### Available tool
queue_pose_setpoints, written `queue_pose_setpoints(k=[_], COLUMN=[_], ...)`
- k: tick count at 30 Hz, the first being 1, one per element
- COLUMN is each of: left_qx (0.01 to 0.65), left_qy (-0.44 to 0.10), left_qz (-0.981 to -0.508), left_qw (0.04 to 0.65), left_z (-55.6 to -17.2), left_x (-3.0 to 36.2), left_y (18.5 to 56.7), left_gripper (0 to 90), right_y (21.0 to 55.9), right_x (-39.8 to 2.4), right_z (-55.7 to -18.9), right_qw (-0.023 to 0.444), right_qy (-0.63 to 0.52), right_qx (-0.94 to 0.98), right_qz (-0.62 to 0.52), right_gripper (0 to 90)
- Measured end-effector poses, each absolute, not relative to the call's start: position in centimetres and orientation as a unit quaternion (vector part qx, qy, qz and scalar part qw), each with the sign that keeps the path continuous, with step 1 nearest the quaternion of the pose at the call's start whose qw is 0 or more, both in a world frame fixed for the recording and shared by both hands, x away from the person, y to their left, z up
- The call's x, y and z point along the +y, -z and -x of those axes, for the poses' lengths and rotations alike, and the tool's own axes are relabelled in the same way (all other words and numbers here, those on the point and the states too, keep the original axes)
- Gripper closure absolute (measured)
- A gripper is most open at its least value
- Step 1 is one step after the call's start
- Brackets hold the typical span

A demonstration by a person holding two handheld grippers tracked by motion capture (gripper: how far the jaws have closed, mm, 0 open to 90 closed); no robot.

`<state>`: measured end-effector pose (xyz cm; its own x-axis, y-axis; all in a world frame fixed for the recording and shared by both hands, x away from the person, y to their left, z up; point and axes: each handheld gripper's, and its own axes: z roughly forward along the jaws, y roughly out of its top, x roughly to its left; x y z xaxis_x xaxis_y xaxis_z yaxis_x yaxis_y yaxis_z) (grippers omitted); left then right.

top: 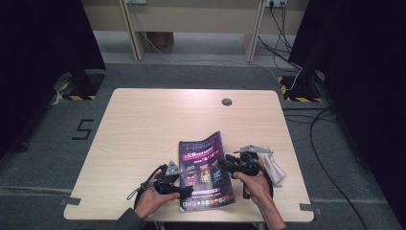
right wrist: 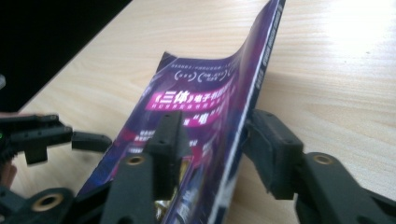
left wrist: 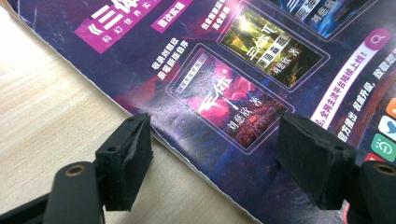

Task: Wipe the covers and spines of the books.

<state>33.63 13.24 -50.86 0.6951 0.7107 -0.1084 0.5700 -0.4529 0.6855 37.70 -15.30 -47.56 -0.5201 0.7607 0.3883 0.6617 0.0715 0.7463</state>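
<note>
In the high view, the magazine (top: 206, 170) lay at lower centre of the table (top: 143, 124), between our grippers. In the left gripper view, the left gripper (left wrist: 212, 154) stood open astride its near edge, seemingly steadying it. In the right gripper view, the right gripper (right wrist: 217, 140) pinched the raised edge, lifting it.
</note>
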Motion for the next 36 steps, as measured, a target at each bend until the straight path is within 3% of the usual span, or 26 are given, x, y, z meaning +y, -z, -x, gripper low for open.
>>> queue_pose_setpoints(k=[4, 8, 20, 27, 36], left_qx=[0.379, 0.379, 0.378, 0.395, 0.429], left_qy=[-0.098, -0.098, -0.112, -0.113, -0.12], left_qz=[-0.847, -0.846, -0.841, -0.821, -0.796], left_qw=[0.361, 0.362, 0.37, 0.395, 0.41], left_z=[-33.6, -33.6, -33.4, -33.6, -33.2], left_x=[13.3, 13.2, 13.2, 14.2, 18.5], left_y=[50.9, 50.9, 51.0, 50.3, 49.7], left_gripper=[26.4, 26.9, 26.7, 26.9, 26.7], right_y=[47.4, 48.0, 47.8, 47.4, 46.0], right_x=[-15.1, -14.2, -13.6, -13.6, -12.8], right_z=[-37.7, -37.1, -37.2, -37.7, -39.1], right_qw=[0.055, 0.013, 0.087, 0.084, 0.088], right_qy=[-0.464, -0.449, -0.415, -0.415, -0.385], right_qx=[0.742, 0.764, 0.803, 0.806, 0.83], right_qz=[-0.48, -0.463, -0.419, -0.414, -0.393], right_gripper=[56.5, 60.0, 68.0, 71.5, 75.5])
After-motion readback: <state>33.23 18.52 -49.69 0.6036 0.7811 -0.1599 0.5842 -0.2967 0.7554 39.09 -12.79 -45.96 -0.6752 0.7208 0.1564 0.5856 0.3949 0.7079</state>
